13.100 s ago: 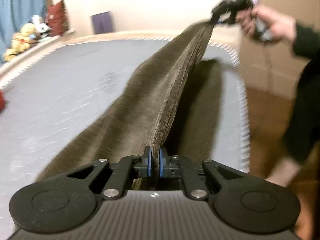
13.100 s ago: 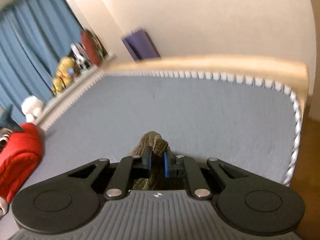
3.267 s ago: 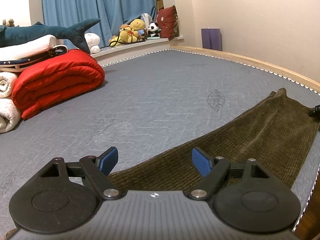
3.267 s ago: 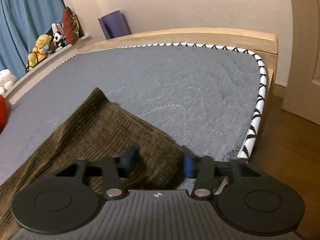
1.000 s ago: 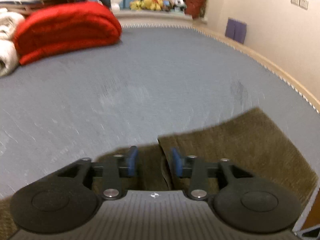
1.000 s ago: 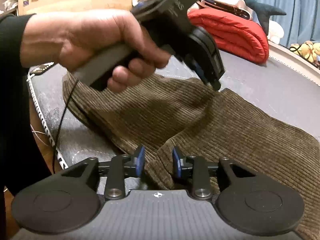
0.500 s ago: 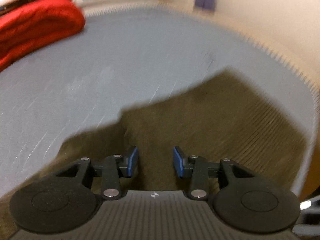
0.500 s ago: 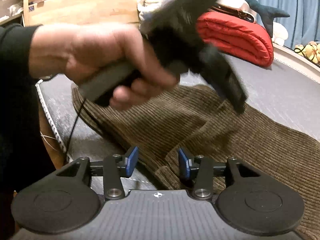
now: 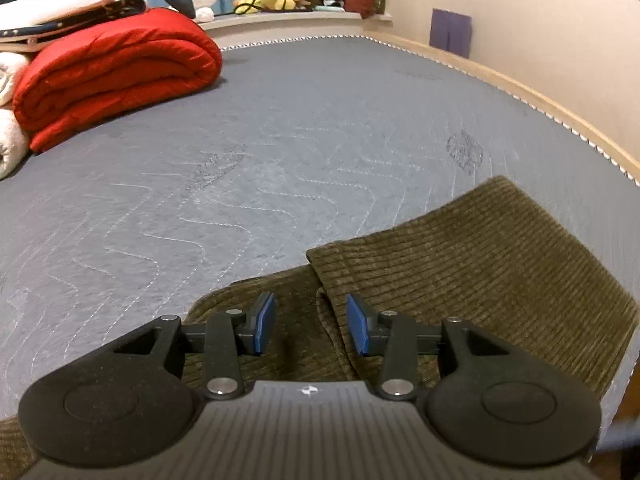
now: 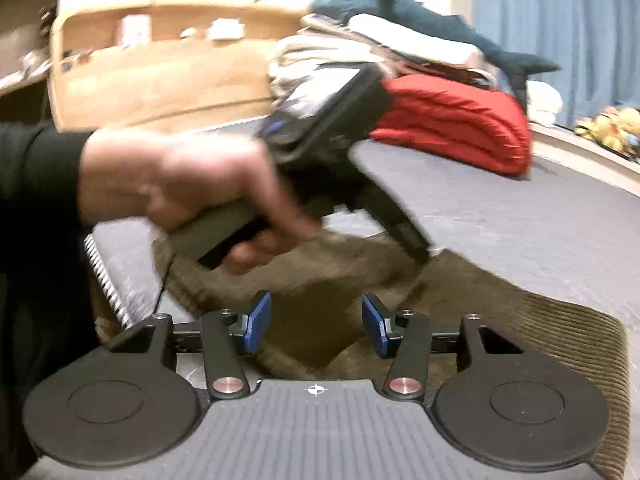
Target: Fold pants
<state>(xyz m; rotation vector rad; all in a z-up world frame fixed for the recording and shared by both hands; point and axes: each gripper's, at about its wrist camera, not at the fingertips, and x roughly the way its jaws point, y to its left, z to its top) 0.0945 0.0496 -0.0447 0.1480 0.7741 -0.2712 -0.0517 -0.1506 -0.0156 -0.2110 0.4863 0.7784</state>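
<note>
Since a second ago the right tool has let go and lifted, jaws just been opening, nothing pinched between them now. The brown corduroy pants lie folded over on the grey bed, the folded edge right under and between the left tool's spread pads, which aren't pressing it. Left hand hovers over the pants. Red blanket sits well apart.
</note>
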